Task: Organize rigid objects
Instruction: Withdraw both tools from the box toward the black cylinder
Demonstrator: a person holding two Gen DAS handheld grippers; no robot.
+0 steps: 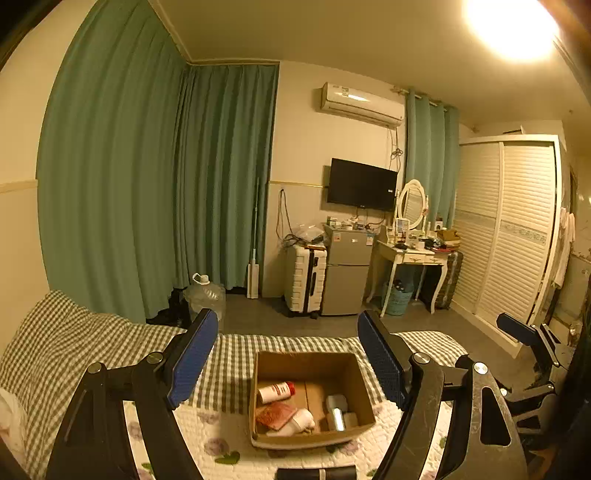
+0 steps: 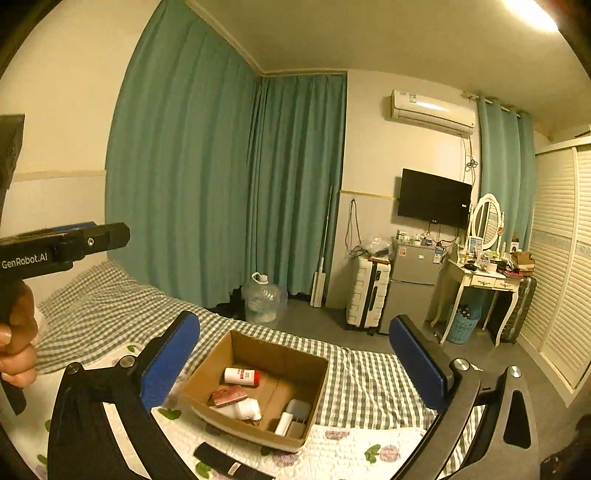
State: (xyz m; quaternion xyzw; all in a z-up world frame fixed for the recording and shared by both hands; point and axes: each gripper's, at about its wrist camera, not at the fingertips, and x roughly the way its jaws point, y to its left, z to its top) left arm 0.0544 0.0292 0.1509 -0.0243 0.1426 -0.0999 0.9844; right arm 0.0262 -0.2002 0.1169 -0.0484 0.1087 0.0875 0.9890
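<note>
Both sets of blue-padded fingers are spread wide, holding nothing: the left gripper (image 1: 287, 332) and right gripper (image 2: 295, 338) hover over the open brown cardboard box (image 1: 308, 360) sitting on the green-checked bed (image 1: 81, 343). Inside it lie a white bottle with a red cap (image 2: 242, 376), a pinkish-red pouch (image 2: 229, 396), and a silver cylinder (image 1: 337, 419). A flat black object (image 2: 218, 458) lies on the floral quilt just in front of the box.

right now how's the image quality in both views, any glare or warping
Left wrist view: the ceiling light blows out the top right corner, and a warm yellow cast covers the room. Right wrist view: only a sliver of that glare shows, and colours look cooler. Both views: fisheye bends the curtains and walls, with dark corners; the cardboard box stays fairly sharp.
</note>
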